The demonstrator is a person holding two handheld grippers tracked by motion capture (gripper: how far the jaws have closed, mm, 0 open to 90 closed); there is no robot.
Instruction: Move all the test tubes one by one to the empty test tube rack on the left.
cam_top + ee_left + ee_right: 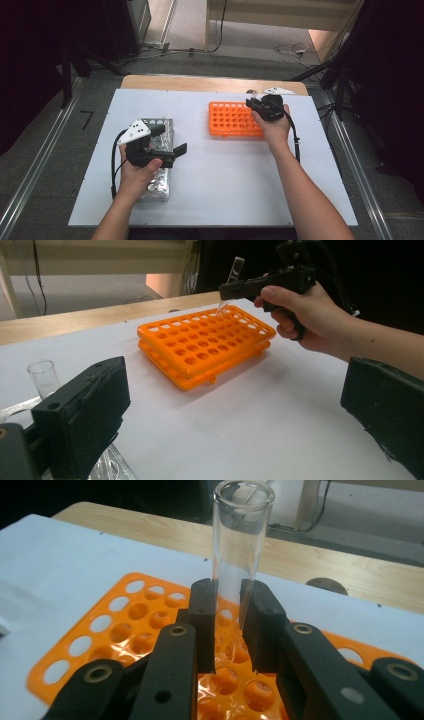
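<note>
A clear glass test tube (239,560) is standing upright between the fingers of the right gripper (229,630), which are pressing on its sides and holding it above the far right corner of the orange rack (234,120), its rounded bottom just over the holes. The rack is lying on the white counter (225,175). Well apart, the left gripper (167,145) is hovering over a metal rack (159,182) with its fingers standing wide and holding nothing; another glass tube (44,377) is standing beside them.
</note>
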